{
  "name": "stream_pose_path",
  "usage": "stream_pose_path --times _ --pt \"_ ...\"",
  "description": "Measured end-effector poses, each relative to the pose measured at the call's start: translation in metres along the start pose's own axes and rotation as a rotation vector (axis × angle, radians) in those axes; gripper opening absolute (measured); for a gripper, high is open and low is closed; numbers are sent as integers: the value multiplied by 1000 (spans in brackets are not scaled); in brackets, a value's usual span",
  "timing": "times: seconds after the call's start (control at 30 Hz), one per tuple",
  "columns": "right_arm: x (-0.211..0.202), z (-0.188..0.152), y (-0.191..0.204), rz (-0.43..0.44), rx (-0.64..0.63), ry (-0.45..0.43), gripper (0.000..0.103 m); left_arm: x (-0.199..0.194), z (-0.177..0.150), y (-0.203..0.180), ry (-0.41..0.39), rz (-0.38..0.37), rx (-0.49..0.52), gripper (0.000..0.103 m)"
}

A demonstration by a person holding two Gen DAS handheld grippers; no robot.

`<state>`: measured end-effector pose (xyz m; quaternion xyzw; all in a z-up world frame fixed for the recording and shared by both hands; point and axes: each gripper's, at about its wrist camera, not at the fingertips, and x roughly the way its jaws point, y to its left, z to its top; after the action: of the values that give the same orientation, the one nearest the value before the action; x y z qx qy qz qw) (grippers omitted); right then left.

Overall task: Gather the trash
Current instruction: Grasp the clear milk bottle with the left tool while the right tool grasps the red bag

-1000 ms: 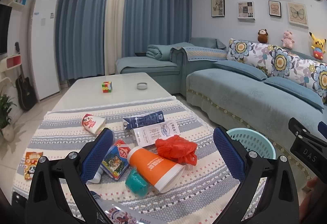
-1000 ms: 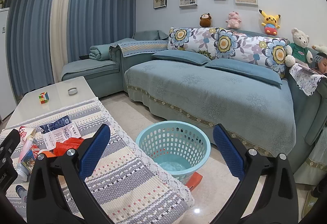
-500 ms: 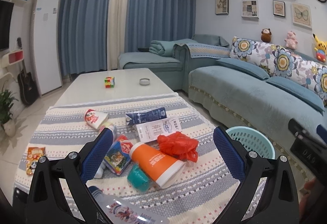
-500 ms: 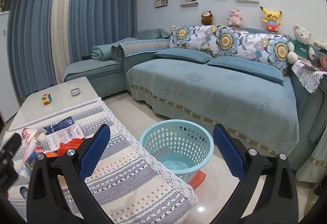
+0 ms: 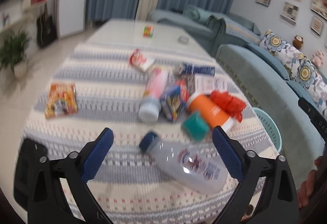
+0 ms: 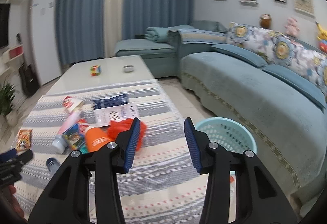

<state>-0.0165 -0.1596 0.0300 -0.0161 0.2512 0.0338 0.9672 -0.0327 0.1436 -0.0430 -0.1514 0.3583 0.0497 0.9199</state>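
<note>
Bottle pickup — jaws of both grippers spread, empty.
Straddle the clear bottle (image 5: 190,164) mid-body with your left gripper (image 5: 162,150) — then squeeze.

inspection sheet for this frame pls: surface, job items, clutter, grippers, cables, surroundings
Surface: low white coffee table, near part under a striped woven cloth.
Job's things: clear plastic bottle with blue cap lying nearest; orange tub, red plastic bag, teal cup, pink tube and snack packets further back. Light-blue mesh bin on the floor between table and sofa.
Clutter: puzzle cube, small round dish.
Grippers: left hand-held gripper open above the bottle; right hand-held gripper open, empty.
Cables: nothing seen.
Surroundings: teal sofa, blue curtains, white fridge.
</note>
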Motion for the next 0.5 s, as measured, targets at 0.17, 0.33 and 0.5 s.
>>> stream_pose_path --times 0.17,0.33,0.5 --pt "11 3 13 43 -17 44 41 27 -11 -14 103 -54 -36 90" --pt "18 -2 16 25 -48 52 41 58 -20 -26 180 -2 -72 85" --pt "29 -7 21 96 -59 93 41 77 -22 -33 240 55 -102 83"
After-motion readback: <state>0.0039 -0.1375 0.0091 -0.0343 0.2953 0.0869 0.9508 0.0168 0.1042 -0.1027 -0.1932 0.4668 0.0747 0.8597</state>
